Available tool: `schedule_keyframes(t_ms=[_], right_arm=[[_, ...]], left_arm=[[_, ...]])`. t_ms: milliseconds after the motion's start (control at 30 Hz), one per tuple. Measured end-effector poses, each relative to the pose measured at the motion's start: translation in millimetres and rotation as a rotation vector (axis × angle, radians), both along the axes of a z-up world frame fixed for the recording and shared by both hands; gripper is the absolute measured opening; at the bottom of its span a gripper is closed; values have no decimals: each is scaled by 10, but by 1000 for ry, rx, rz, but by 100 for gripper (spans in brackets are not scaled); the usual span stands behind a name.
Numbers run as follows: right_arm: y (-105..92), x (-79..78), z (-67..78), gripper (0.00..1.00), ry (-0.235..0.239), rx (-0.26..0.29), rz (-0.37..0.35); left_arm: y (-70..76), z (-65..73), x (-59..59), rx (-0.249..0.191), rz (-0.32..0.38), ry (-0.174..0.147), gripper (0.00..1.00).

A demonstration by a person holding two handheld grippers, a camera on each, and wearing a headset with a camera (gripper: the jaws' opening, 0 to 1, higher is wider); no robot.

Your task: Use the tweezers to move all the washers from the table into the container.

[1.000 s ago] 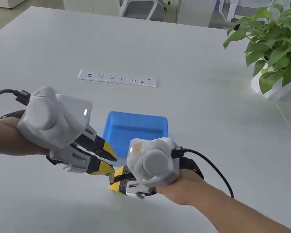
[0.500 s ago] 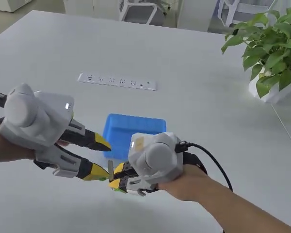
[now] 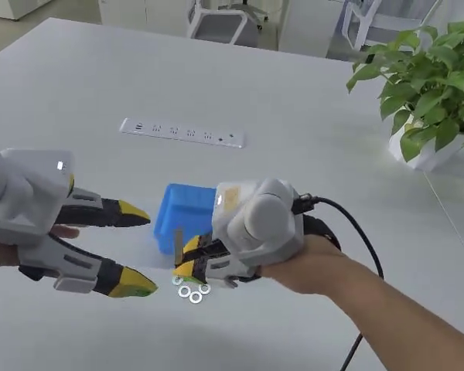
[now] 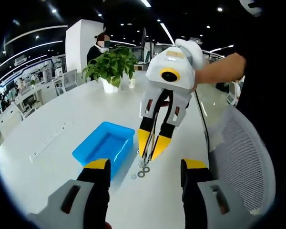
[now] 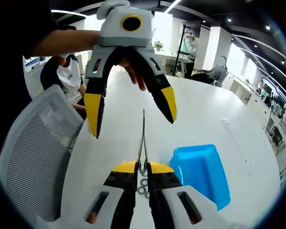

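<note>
The pale grey tabletop carries a blue container, a shallow rectangular open-topped tray with rounded corners. In the head view its near right corner is hidden behind the right tool; the left gripper view shows its whole rim.

The left tool hovers over the tabletop to the left of the container, its yellow-tipped jaws spread wide with nothing between them. The right tool's jaws are drawn narrow, clamped on the tweezers, a slim bare-metal pair that runs straight out from between the jaws towards the left tool. In the head view most of the tweezers are covered by the right tool's body. Whether their tips touch the tabletop cannot be told.

The washers are small flat silvery rings lying in a loose cluster on the tabletop, just beside the container's near edge and right under the right tool's jaw tips. In the right gripper view they sit partly hidden between the jaws, and their exact count is hard to make out
</note>
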State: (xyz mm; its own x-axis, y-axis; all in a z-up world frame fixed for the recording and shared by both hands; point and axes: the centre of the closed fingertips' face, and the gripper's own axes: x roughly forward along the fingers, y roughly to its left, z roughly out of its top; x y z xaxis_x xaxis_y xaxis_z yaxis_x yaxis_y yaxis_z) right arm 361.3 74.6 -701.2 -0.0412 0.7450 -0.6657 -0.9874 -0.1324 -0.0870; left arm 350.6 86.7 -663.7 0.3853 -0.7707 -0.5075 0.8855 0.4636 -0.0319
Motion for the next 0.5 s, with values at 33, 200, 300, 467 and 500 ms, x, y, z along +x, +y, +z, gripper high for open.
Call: schedule_keyframes(t_ms=[33,200,300,467,500], right_arm=[[-8,28,28,8,-1,0,-1],[-24,161,148,8,-10,11,-8],[-29,239,197,8,-13,17,-16],[-59,378,223,8,-24,20,-29],[-65,400,225,8,-26,20,-31]], left_arm=[[11,5,4,-5,9,-4,67],[51,17,26,-29,49,-18,76],[76,15,32,-49,77,-18,81],[106,-20,17,-65,112,-8,87],[111,-21,13,-75,121,-8,89]])
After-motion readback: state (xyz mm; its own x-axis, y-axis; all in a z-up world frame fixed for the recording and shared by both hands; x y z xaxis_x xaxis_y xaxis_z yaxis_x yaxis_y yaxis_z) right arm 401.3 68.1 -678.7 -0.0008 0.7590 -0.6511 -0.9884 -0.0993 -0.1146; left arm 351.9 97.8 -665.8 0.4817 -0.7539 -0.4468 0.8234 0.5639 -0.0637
